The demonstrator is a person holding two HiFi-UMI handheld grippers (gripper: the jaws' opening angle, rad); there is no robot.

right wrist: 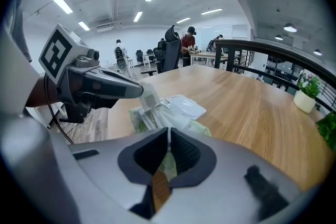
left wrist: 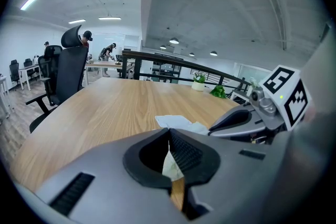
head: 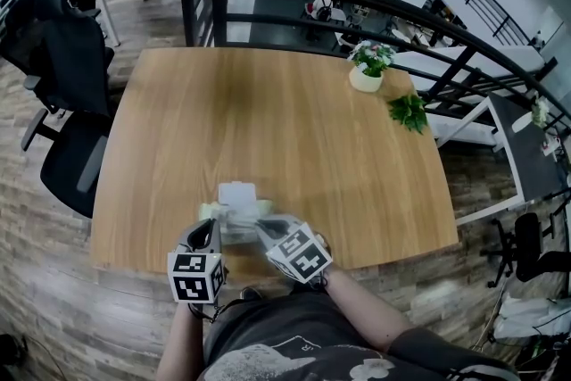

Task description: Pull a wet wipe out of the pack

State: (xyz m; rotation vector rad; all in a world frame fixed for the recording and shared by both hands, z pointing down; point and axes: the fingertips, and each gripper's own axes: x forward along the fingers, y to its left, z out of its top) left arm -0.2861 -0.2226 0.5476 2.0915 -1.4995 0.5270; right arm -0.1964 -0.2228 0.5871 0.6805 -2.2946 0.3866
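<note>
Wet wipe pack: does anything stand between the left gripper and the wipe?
Nothing visible does. The lid lies open, the left gripper pinches the wet wipe, and the right gripper holds the pack.

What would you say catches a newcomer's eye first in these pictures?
Two grippers meet over the wet wipe pack at the near edge of the table: the left gripper pinches a white wipe, and the right gripper pinches the pack's edge. Then comes the potted plant at the far right corner.
</note>
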